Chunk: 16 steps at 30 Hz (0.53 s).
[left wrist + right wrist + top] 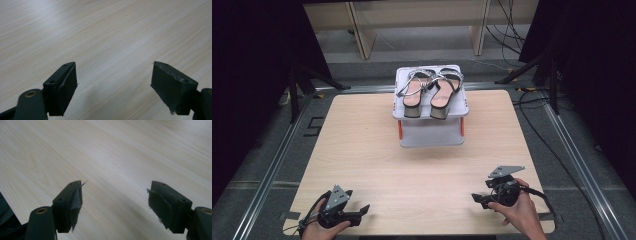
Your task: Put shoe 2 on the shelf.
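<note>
A pale wooden surface is seen from above, with a small white two-tier rack placed at its far middle edge. On the top tier of the rack a pair of strappy sandals is set side by side, toes turned toward the person; silver straps and tan insoles can be made out, with chunky heels at the far end. The two sandals are close together, their straps almost touching.

The left tongs are held by the left hand at the near left corner of the surface, pointing toward the middle. In the left gripper view the left tongs are released, the two black jaws held wide apart above bare wood grain, with nothing between them.

The right tongs are held by the right hand near the near right edge, a grey three-cornered plate being carried on top. In the right gripper view the right tongs are likewise released and empty; frayed grey padding is seen peeling from both inner faces. Both tongs are well apart from the rack.
</note>
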### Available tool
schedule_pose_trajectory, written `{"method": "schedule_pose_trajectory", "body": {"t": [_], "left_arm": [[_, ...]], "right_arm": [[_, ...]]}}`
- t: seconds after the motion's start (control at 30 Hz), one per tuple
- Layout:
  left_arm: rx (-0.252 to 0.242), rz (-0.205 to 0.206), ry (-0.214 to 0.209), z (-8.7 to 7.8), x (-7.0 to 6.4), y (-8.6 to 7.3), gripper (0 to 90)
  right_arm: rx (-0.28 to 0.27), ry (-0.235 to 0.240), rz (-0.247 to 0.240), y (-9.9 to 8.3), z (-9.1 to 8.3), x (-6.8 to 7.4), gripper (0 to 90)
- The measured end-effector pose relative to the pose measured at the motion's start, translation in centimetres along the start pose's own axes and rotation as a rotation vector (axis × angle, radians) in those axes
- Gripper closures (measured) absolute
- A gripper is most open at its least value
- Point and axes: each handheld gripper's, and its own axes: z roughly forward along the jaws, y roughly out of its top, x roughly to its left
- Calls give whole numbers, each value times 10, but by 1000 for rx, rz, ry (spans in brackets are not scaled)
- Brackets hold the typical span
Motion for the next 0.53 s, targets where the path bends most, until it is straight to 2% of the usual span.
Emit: {"method": "schedule_pose_trajectory", "body": {"t": [0.07,0.1,0.13,0.17,0.23,0.27,0.3,0.4,0.43,0.47,0.5,0.53], "left_arm": [[-1,1,1,0,0,0,204],[-3,-5,-3,0,0,0,204],[-7,-8,-4,0,-1,0,204],[-8,-11,-6,0,-1,0,204],[-5,-7,-4,0,-1,0,204],[-4,-5,-2,0,0,0,204],[5,7,1,0,1,0,204],[7,4,0,0,0,0,204],[-3,-6,-3,0,-1,0,204],[-2,-3,-2,0,0,0,204],[5,5,0,0,0,0,204],[5,2,0,0,0,0,204]], "right_arm": [[3,-9,18,-4,0,4,269],[-4,-19,-12,-6,1,4,269],[10,-6,-23,-7,0,4,269],[-5,-10,-29,-8,1,5,269],[13,-3,4,-11,-2,10,269],[13,-3,4,-11,-2,10,269],[7,-5,-17,-12,-2,9,269],[5,-8,-34,-13,-3,8,269],[-4,-4,-63,-13,-2,6,269],[-8,-10,-67,-13,-1,7,269],[-3,-19,-44,-14,-2,8,269],[-3,-19,-44,-14,-2,8,269]]}}
